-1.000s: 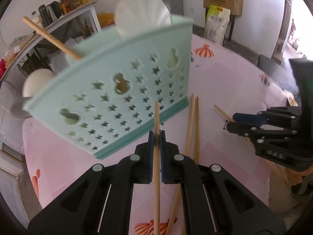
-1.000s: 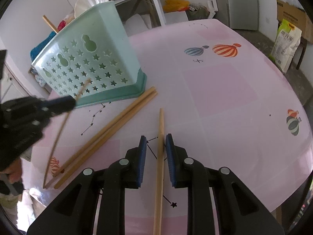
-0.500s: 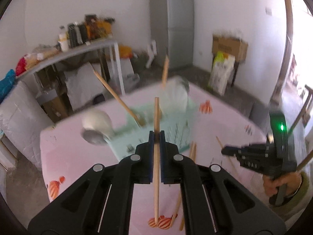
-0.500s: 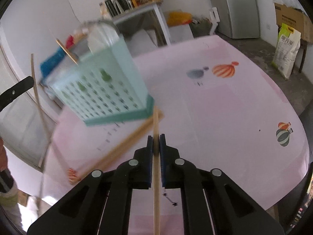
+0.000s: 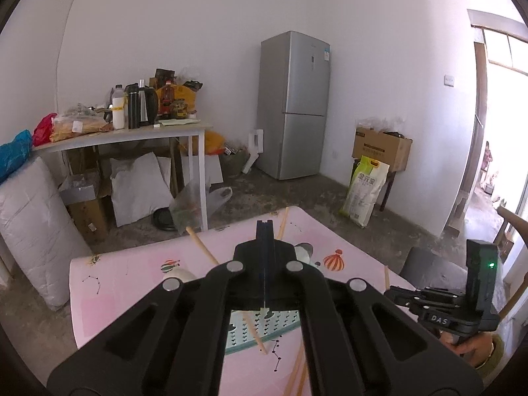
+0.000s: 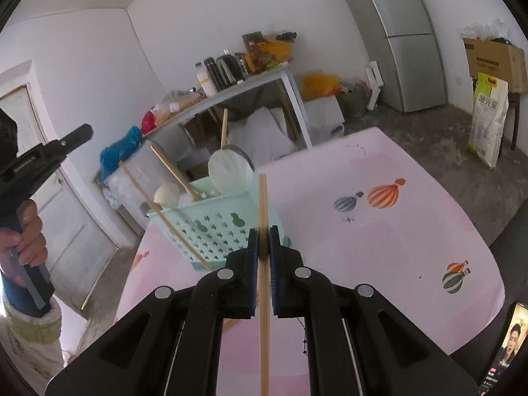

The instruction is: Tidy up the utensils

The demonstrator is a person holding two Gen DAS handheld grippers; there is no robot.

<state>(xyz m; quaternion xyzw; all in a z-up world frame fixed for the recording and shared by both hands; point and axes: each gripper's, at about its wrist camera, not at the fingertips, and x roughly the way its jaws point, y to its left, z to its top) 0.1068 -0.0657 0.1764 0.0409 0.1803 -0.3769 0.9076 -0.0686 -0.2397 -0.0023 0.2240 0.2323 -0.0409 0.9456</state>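
Note:
A mint basket [image 6: 214,227] with star holes stands on the pink table [image 6: 379,247], holding white spoons [image 6: 231,171] and a wooden handle [image 6: 171,168]. My right gripper [image 6: 263,241] is shut on a wooden chopstick [image 6: 263,204], held above the table just in front of the basket. My left gripper [image 5: 265,227] hangs high over the basket [image 5: 280,323]; its jaws are closing, pads together, nothing between them. A loose chopstick [image 6: 171,227] slants across the basket's front, its lower tip on the table. Two more chopsticks [image 5: 297,373] lie beside the basket.
A phone [image 6: 508,346] sits at the table's near right corner. Beyond the table stand a cluttered side table [image 5: 132,132], a fridge [image 5: 293,105], sacks and cardboard boxes on the floor. A person's hand [image 6: 23,231] holds the left gripper's handle.
Both grippers rose well above the table. The right one shut on its chopstick and lifted it. The chopstick held by the left gripper is no longer in its jaws.

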